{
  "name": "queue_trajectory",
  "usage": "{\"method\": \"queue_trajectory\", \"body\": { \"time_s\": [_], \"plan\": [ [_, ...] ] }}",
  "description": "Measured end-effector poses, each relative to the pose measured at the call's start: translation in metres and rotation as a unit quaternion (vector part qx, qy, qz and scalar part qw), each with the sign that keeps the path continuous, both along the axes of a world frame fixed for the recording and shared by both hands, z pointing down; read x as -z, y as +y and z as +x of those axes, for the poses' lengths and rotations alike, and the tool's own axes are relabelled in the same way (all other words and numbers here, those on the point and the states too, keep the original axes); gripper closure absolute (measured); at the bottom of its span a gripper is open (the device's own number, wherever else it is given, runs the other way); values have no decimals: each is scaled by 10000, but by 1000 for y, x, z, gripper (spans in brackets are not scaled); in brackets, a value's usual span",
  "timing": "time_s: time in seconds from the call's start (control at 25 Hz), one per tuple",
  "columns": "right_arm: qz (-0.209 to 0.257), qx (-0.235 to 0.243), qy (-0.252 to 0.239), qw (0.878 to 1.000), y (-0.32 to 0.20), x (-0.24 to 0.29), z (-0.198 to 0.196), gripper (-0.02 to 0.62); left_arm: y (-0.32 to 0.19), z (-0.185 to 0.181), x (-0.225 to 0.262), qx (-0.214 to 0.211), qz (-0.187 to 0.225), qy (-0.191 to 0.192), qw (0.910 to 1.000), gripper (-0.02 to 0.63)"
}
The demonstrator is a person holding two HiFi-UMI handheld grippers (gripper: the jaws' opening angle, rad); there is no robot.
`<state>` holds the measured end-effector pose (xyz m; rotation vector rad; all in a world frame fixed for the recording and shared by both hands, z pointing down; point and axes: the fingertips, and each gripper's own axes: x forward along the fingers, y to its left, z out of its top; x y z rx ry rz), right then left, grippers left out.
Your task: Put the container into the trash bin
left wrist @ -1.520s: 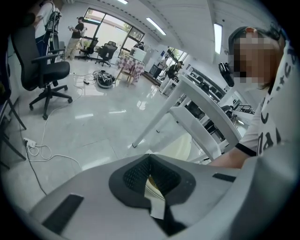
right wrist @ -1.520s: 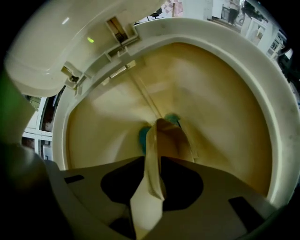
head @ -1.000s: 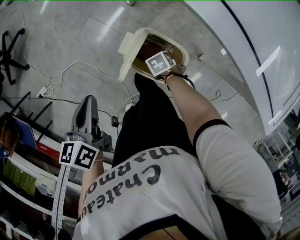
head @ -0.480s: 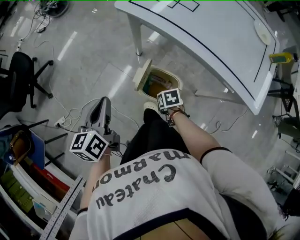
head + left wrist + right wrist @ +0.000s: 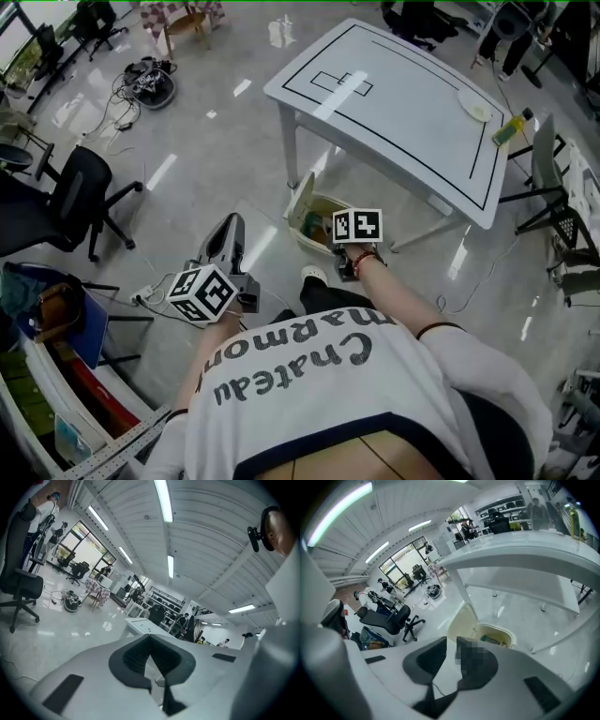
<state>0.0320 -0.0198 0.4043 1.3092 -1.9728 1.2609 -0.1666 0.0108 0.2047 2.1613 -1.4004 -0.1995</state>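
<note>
What looks like the container (image 5: 490, 640) lies down inside the trash bin (image 5: 513, 638), only a teal-and-pale sliver of it showing past the rim, so by the look of things the task's thing is already where it belongs. Too little shows to tell its shape. Judging from that thin, printed edge, it is probably a light plastic piece, stiff enough to keep its form but easily dented. If it had to be lifted again, a gentle pinch across its side walls would suit better than a hard squeeze. The bin is cream-coloured smooth plastic with an oval mouth, and its flat lid (image 5: 462, 619) stands tipped up on the left side. It sits on the glossy grey tiled floor (image 5: 187, 112), just in front of a leg of the white bench (image 5: 403, 103). That bench has a matt top marked with black lines and carries a pale plate (image 5: 476, 110) and a yellow-green bottle (image 5: 511, 129) at its far right end. The right claw (image 5: 451, 644) hangs above the bin holding nothing, its dark ribbed pads closing with only floor showing in the gap. The left claw (image 5: 151, 639) is clenched tip to tip, empty, pointing out across the room. A black office chair (image 5: 84, 187) stands well apart at the left.
</note>
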Motion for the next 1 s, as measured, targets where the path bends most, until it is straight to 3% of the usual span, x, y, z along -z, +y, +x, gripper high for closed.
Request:
{"method": "queue_trajectory", "body": {
  "time_s": [0.12, 0.28, 0.48, 0.6, 0.72, 0.88, 1.0],
  "plan": [
    [422, -32, -271, 9987, 8, 45, -8, 524, 13, 1, 27, -65, 308, 65, 9995, 583],
    [1274, 286, -519, 9901, 18, 121, -19, 541, 30, 4, 61, -127, 653, 228, 9975, 583],
    [2767, 742, -441, 9571, 38, 225, -26, 552, 55, 11, 109, -296, 1196, 272, 9920, 583],
    [3393, 703, -364, 9373, 60, 269, -22, 554, 75, 20, 130, -496, 1527, 198, 9868, 583],
    [3664, 413, -662, 9272, 79, 301, -19, 554, 93, 27, 143, -620, 1758, 27, 9825, 583],
    [3641, 114, -1371, 9211, 98, 320, -10, 555, 106, 38, 149, -604, 1839, 32, 9811, 583],
    [3607, 99, -1490, 9206, 102, 325, 0, 557, 109, 49, 154, -546, 1866, 90, 9809, 583]
  ]
}}
